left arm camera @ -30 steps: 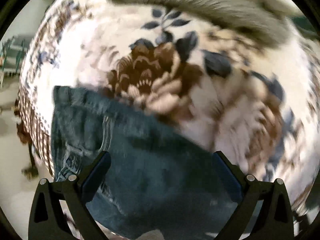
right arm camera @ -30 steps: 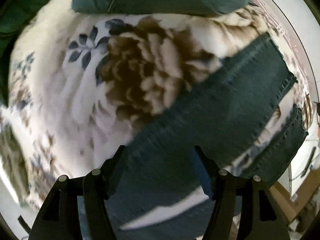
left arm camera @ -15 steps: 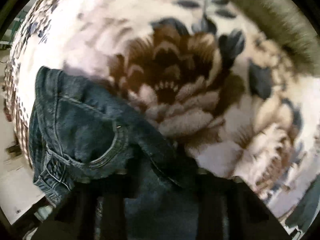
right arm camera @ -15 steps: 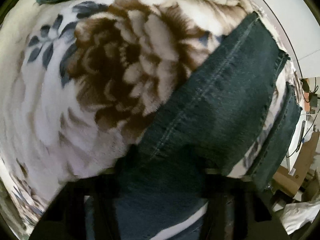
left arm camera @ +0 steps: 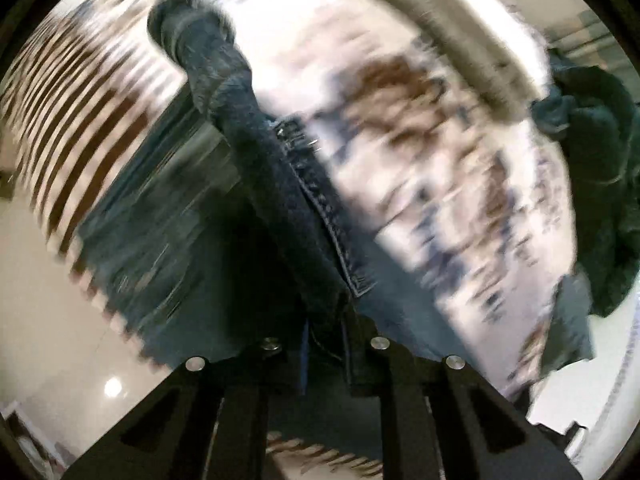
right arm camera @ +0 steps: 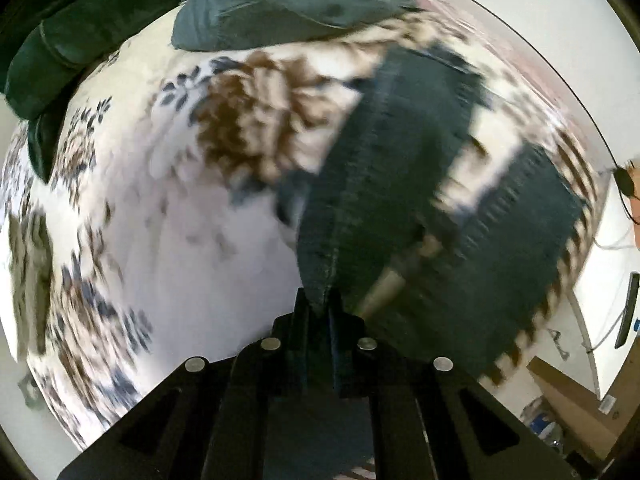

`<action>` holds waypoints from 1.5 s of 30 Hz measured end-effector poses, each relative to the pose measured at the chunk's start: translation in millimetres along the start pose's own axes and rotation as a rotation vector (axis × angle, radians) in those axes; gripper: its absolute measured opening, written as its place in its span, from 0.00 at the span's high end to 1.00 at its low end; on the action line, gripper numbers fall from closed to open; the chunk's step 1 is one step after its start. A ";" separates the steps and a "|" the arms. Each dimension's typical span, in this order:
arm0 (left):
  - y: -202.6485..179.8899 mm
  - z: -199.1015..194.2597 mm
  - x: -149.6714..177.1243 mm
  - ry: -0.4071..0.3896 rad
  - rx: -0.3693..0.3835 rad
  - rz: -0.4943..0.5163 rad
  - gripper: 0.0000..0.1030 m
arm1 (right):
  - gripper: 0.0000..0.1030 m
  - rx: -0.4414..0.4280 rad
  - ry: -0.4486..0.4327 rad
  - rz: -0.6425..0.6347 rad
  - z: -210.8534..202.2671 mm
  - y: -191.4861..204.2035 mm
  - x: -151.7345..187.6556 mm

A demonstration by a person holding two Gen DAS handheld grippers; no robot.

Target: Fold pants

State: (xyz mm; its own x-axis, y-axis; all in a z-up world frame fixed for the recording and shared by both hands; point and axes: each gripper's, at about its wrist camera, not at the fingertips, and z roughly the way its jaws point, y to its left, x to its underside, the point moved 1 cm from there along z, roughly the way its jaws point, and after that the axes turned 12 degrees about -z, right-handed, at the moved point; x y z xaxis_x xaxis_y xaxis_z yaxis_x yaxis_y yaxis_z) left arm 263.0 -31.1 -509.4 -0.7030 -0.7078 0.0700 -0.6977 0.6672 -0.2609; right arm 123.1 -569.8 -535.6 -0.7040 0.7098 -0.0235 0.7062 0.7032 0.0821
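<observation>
Dark blue jeans (left arm camera: pixel 276 184) lie on a floral blanket (left arm camera: pixel 420 128). My left gripper (left arm camera: pixel 324 320) is shut on a raised fold of the jeans near a stitched seam, and the cloth hangs from it in a ridge. My right gripper (right arm camera: pixel 320 304) is shut on a seamed edge of the jeans (right arm camera: pixel 384 168), lifted off the blanket (right arm camera: pixel 180 208). One pant leg (right arm camera: pixel 520 240) lies flat to the right in the right wrist view. Both views are motion-blurred.
A dark green garment (right arm camera: pixel 68 40) and a folded grey-blue garment (right arm camera: pixel 280 4) lie at the blanket's far side. The green garment also shows in the left wrist view (left arm camera: pixel 592 160). Pale floor (left arm camera: pixel 36 300) and a cardboard box (right arm camera: pixel 568 412) lie beyond the bed edge.
Both grippers went from open over the jeans to shut on the denim. They have lifted the cloth, and both views have swung sharply.
</observation>
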 end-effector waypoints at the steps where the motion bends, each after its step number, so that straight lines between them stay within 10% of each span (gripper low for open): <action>1: 16.8 9.8 10.5 0.013 -0.023 -0.013 0.90 | 0.92 0.006 0.014 -0.008 11.2 -6.9 5.2; 8: 69.5 34.6 41.8 -0.010 -0.034 -0.116 0.81 | 0.85 -0.073 0.143 -0.050 67.1 -51.5 42.4; 12: 58.0 12.6 45.1 -0.069 -0.045 -0.120 0.77 | 0.46 -0.115 0.071 -0.064 45.3 -63.6 42.5; 18: 26.3 -17.7 67.5 -0.218 -0.122 0.056 0.16 | 0.43 -0.031 -0.066 -0.061 1.3 -66.3 3.8; 26: -47.2 21.3 110.0 -0.168 -0.168 0.339 0.15 | 0.46 0.184 -0.015 -0.195 60.4 -40.9 -70.0; 30: -74.3 37.8 136.0 -0.130 -0.158 0.430 0.15 | 0.52 0.318 -0.002 0.039 44.1 -128.2 -39.6; 35: -85.3 56.1 164.8 -0.073 -0.161 0.496 0.15 | 0.52 0.229 -0.002 0.296 16.0 -220.1 13.0; 40: -97.3 68.6 183.3 -0.150 -0.262 0.606 0.15 | 0.46 0.042 -0.091 0.141 -7.4 -158.8 -13.2; 45: -106.9 88.6 189.2 -0.166 -0.345 0.682 0.15 | 0.39 0.071 -0.121 -0.178 24.1 -45.6 -56.0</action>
State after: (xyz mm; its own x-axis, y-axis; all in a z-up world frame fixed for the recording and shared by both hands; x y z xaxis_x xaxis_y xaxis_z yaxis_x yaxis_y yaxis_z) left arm 216.9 -256.8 -553.6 -0.9809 -0.1230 -0.1506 -0.1419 0.9824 0.1218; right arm 132.1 -640.6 -562.0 -0.8068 0.5713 -0.1507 0.5785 0.8157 -0.0044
